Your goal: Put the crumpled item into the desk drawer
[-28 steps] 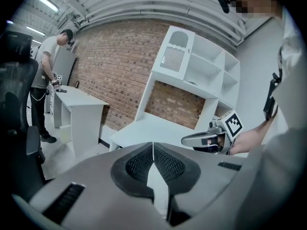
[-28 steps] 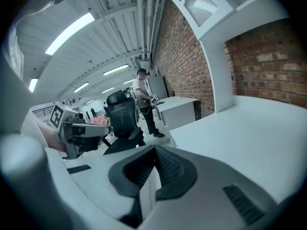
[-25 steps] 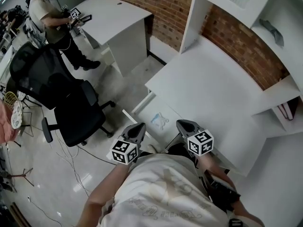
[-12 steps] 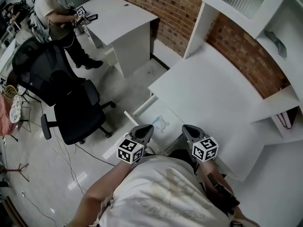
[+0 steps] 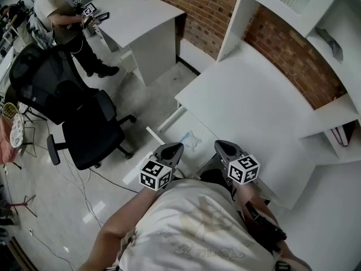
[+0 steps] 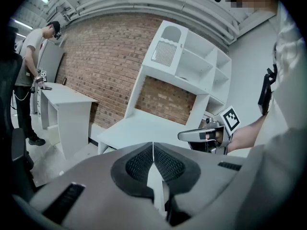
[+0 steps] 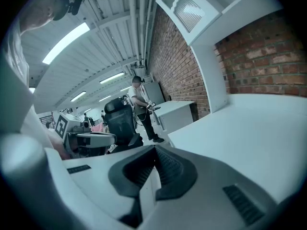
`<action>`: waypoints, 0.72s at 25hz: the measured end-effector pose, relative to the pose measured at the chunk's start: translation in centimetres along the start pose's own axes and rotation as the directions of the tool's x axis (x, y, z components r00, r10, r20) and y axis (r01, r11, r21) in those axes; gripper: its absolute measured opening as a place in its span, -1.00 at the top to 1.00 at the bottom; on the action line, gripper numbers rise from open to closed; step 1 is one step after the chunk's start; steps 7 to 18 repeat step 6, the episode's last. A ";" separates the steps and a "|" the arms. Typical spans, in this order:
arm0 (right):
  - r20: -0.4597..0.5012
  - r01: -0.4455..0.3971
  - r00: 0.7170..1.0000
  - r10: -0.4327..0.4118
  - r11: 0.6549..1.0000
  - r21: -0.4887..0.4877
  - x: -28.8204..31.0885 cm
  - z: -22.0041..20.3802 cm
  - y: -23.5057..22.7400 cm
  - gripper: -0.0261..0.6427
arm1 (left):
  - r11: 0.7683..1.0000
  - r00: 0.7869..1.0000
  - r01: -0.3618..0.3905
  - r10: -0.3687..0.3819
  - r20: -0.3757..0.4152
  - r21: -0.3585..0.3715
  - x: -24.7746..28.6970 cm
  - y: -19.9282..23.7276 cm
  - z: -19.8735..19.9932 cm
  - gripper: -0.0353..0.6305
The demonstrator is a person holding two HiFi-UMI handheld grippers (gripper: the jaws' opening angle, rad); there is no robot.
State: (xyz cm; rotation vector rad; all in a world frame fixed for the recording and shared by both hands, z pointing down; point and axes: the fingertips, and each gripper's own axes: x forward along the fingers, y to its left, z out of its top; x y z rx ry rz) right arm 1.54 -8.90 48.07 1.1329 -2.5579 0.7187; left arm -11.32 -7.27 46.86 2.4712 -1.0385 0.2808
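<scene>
- Left gripper (image 5: 171,150): jaws closed pad to pad, nothing between them. Held close in front of the torso, pointing forward and slightly down.
- Right gripper (image 5: 223,147): jaws closed, empty. Alongside the left gripper, apart from it, roughly parallel, with the same slight downward tilt.
- Left forearm (image 5: 121,227): bare, reaching forward behind its gripper.
- Right forearm (image 5: 256,213): likewise.

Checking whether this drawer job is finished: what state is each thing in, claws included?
Left claw: shut, empty.
Right claw: shut, empty.
Desk drawer: pulled open.
Crumpled item: lying in the open drawer, free of both claws.
Office chair: unoccupied, standing apart from the desk.
</scene>
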 end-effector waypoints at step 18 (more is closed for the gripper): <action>-0.011 -0.011 1.000 0.011 1.000 -0.017 1.0 0.1 -0.1 0.85 | 1.000 1.000 -0.017 0.017 0.006 -0.009 0.0 1.0 -0.1 0.82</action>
